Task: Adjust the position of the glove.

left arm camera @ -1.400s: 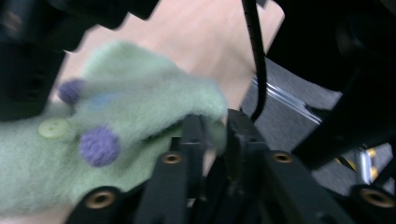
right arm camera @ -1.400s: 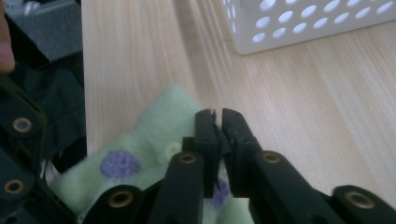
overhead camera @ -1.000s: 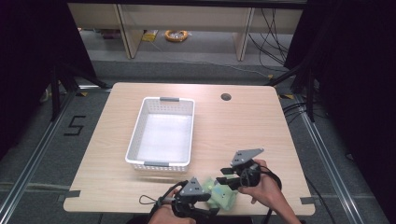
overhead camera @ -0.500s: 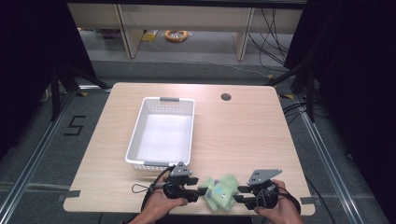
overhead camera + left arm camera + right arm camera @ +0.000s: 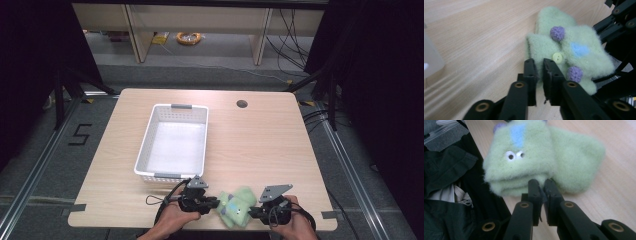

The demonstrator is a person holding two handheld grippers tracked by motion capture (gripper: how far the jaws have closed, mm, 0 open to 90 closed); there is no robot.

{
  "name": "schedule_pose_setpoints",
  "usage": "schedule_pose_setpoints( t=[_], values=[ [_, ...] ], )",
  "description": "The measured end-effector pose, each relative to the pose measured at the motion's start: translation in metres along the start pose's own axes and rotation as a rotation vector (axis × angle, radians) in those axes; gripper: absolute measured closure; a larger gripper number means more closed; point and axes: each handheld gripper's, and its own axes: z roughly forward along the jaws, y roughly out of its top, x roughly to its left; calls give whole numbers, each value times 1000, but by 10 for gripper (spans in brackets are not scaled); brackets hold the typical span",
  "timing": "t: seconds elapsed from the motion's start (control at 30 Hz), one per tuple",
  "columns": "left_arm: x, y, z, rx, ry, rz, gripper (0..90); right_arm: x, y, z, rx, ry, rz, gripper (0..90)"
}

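Green felt pouch point(image 5: 236, 207) on tabletop point(image 5: 260, 145) near front edge, between both grippers. Left gripper point(image 5: 212, 203) jaws pinching pouch's left edge; in left gripper view, felt point(image 5: 564, 47) sits just ahead of jaws, yellow button point(image 5: 557, 57) beside right jaw tip, purple pom-poms near. Right gripper point(image 5: 254, 212) jaws nearly together, nipping pouch's lower folded edge point(image 5: 524, 182); googly eyes point(image 5: 514, 155) above jaw tips. White perforated basket point(image 5: 172, 142) well beyond left jaws.

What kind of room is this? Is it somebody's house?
Probably not a house; it looks like a lab or workshop for recording tests. The wooden table sits between black curtains, cables trail across the floor, and a "5" is taped beside it.
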Motion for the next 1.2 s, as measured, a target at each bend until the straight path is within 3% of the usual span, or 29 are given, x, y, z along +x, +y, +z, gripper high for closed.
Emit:
schedule_pose_setpoints(
  t=[0.03,0.07,0.1,0.23,0.27,0.43,0.57,0.63,0.67,0.77,0.8,0.93,0.97,1.1,1.13,1.2],
  values=[
    [-1,0,-2,-4,-9,-1,844,-2,1,-1,-22,-20,-39,861],
    [-2,1,-4,-19,-1,0,851,-1,2,-3,-30,-20,-34,863],
    [-4,2,-7,-29,-9,6,856,-3,4,-6,-50,-23,-59,864],
    [-13,10,-18,-72,-29,15,860,-10,17,-24,-93,-56,-76,865],
    [-21,16,-24,-105,-50,23,861,-13,22,-30,-101,-65,-80,865],
    [-31,18,-26,-141,-87,9,860,-26,36,-41,-110,-67,-108,865],
    [-35,10,-15,-103,-128,-29,859,-40,42,-37,-65,-28,-98,865],
    [-35,9,-12,-96,-130,-39,859,-43,41,-34,-77,-27,-95,865],
    [-34,7,-9,-93,-134,-39,859,-46,39,-31,-58,-6,-81,865],
    [-37,1,-2,-65,-114,-54,859,-50,38,-27,-33,9,-79,865],
    [-36,0,0,-66,-131,-55,859,-52,38,-24,-34,18,-80,865],
    [-35,-2,2,-59,-105,-54,858,-56,40,-19,-16,15,-71,865],
    [-35,-4,3,-58,-115,-60,858,-56,41,-17,-18,20,-62,864],
    [-36,-11,8,-33,-114,-43,866,-63,44,-6,-3,24,-71,862],
    [-36,-13,9,-27,-112,-44,863,-64,43,-1,10,31,-38,858],
    [-35,-15,10,-25,-110,-54,851,-64,40,2,7,35,-20,846]
  ],
)
